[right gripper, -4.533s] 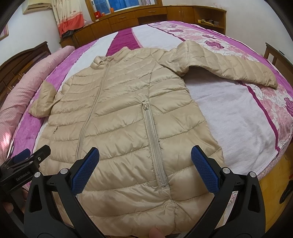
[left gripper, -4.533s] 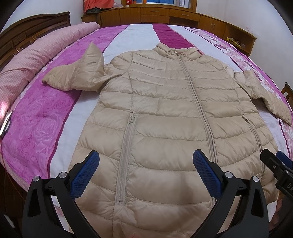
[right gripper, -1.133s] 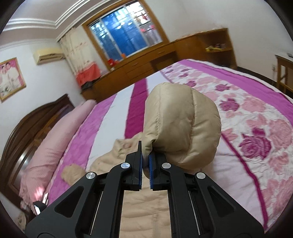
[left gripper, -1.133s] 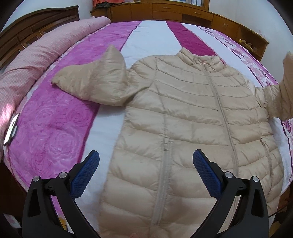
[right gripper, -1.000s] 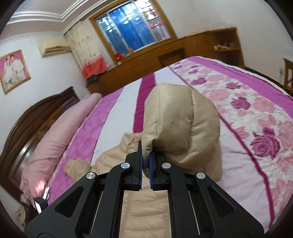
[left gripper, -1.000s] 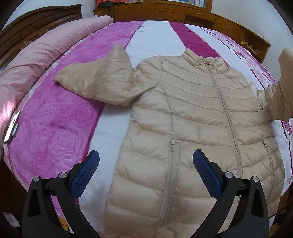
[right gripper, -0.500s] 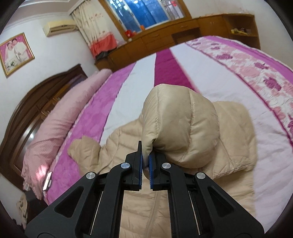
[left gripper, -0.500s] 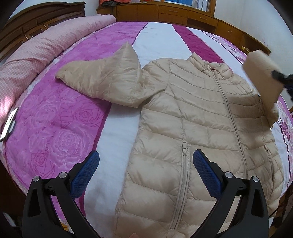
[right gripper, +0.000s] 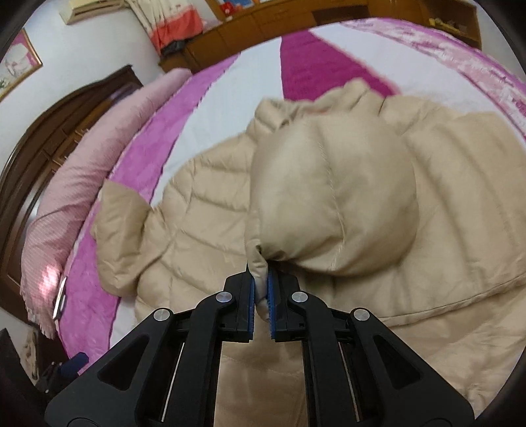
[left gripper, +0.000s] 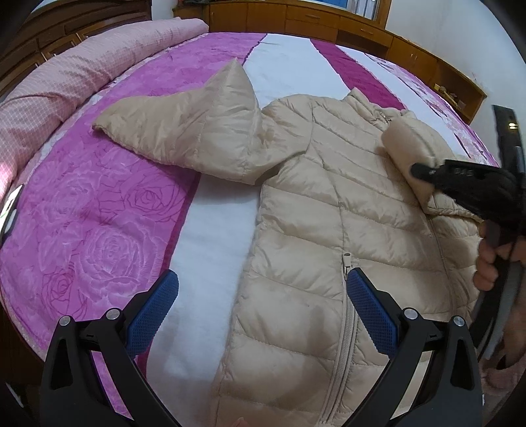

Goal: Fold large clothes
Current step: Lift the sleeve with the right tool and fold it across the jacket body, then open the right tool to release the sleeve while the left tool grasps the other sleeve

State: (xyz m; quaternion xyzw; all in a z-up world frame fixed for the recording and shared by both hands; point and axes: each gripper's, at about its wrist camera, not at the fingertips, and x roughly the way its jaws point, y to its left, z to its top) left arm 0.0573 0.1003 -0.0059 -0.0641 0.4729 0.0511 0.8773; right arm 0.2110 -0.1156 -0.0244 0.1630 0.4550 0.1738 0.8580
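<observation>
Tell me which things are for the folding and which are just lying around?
For folding: puffy coat; its sleeve pinched in the right tongs; left tongs, open.
Lying around: pink bolster; phone; wooden cabinets.

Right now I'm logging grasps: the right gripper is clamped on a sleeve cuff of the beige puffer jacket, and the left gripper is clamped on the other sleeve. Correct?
Not quite. The right gripper is indeed shut on the sleeve cuff of the beige puffer jacket. But the left wrist view shows the left gripper open and holding nothing; the other sleeve lies flat on the bedspread, untouched.
</observation>
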